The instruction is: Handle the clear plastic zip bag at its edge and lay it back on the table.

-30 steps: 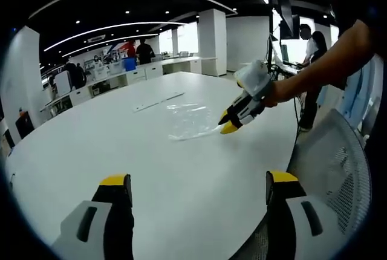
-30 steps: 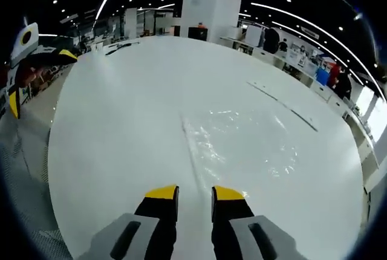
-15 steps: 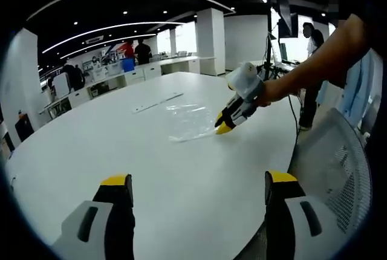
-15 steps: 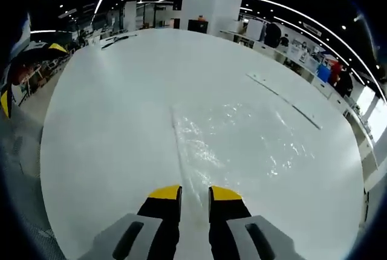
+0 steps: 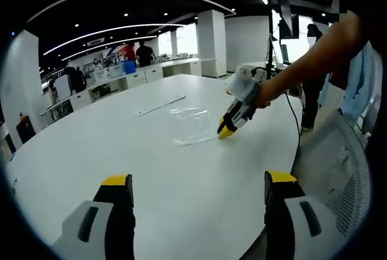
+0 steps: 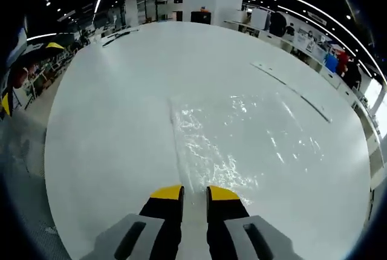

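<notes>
Zip bag [image 6: 242, 136], clear plastic, lies flat on the white counter [image 6: 109, 109]; in the right gripper view it fills the centre and right of the frame, its sealed edge running down toward the bottom centre. Right gripper [image 6: 194, 192] has its yellow-tipped fingers [image 6: 166, 193] nearly closed, a narrow gap between them, with the bag's near edge in that gap; whether the fingers actually pinch the plastic cannot be told. In the left gripper view the same gripper [image 5: 225, 132] sits right of centre, tips down at the bag's [image 5: 192, 124] right corner. Left gripper [image 5: 199, 181] is wide open at the bottom of its frame, holding nothing, well apart from the bag. A thin white strip [image 5: 159, 104] lies beyond the bag, toward upper centre.
</notes>
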